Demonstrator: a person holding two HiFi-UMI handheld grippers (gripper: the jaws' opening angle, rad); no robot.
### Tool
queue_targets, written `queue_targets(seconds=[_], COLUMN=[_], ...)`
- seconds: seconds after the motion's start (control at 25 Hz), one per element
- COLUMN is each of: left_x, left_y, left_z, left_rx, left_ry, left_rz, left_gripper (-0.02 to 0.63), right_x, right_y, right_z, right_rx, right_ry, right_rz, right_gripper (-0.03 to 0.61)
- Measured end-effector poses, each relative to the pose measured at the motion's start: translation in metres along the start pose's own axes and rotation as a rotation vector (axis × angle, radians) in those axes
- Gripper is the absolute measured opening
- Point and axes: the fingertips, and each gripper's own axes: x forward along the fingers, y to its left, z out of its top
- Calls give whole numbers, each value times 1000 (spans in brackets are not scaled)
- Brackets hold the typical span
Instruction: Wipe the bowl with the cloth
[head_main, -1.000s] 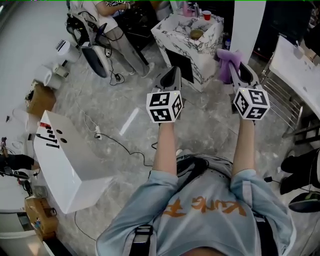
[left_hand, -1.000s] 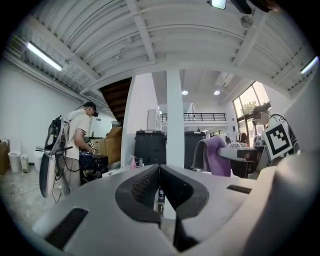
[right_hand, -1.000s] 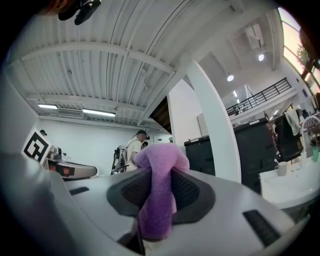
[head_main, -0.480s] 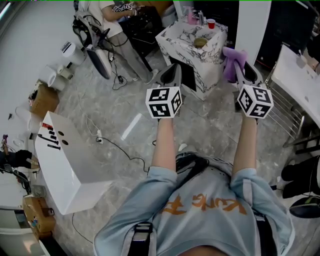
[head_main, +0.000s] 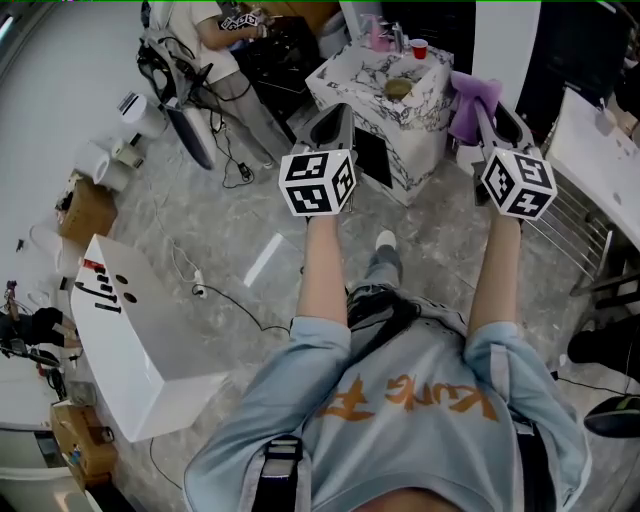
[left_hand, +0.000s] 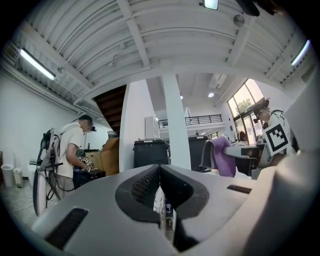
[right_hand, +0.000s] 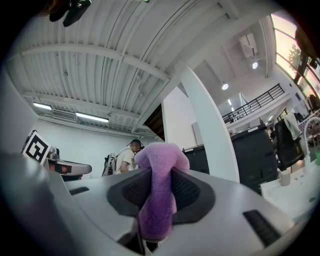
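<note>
claws first: your left claw (left_hand: 160, 175) has its jaws pressed together with nothing between them. your right claw (right_hand: 156, 172) is clamped on the purple cloth (right_hand: 156, 210), which bunches up above the pads and hangs down below them. you hold both claws out ahead of you over the floor. the bowl (head_main: 398, 88) sits on the marble-patterned bench (head_main: 345, 72), close to its near right corner, and the cloth is not touching it. a red cup (head_main: 418, 47) stands by the bench's far right corner.
</note>
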Motion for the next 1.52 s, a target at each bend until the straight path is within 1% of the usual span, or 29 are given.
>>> queue_targets(seconds=[0.12,0.2,0.32,0.44,0.56,0.76,0.92,1.04,1.16,1.32,1.52], left_x=[25,48,92,146,199,274,312,342,375,412,439], left_y=[18,29,50,76,95,111,129,143,161,183,193], left_z=[-4,-12,-29,-47,-66,-112,-152,-171,-185,-192,-202], left_rx=[-9,-16,-34,-59,-78,-66,-58,-36,-21,-7,7], left_ry=[-20,-25,-10,23,72,189,290,333,354,356,382], left_rz=[-4,-11,-28,-39,-58,-109,-148,-176,-193,-213,-260], left_gripper=[21,21,21,21,21,21,21,21,21,21,21], right_x=[25,46,85,132,176,234,267,300,340,387,415], right_y=[-2,-12,-30,-40,-51,-84,-92,-99,-101,-106,-115], right_z=[-6,-13,-29,-48,-74,-125,-175,-199,-212,-213,-212], right_rx=[-22,-31,-28,-33,-18,48,105,129,120,69,10], right_ry=[-8,-11,7,36,81,149,217,248,269,289,332], right_rz=[6,-4,-35,-39,-49,-109,-147,-170,-163,-155,-165], right_gripper=[121,121,121,121,121,121,121,121,121,121,121])
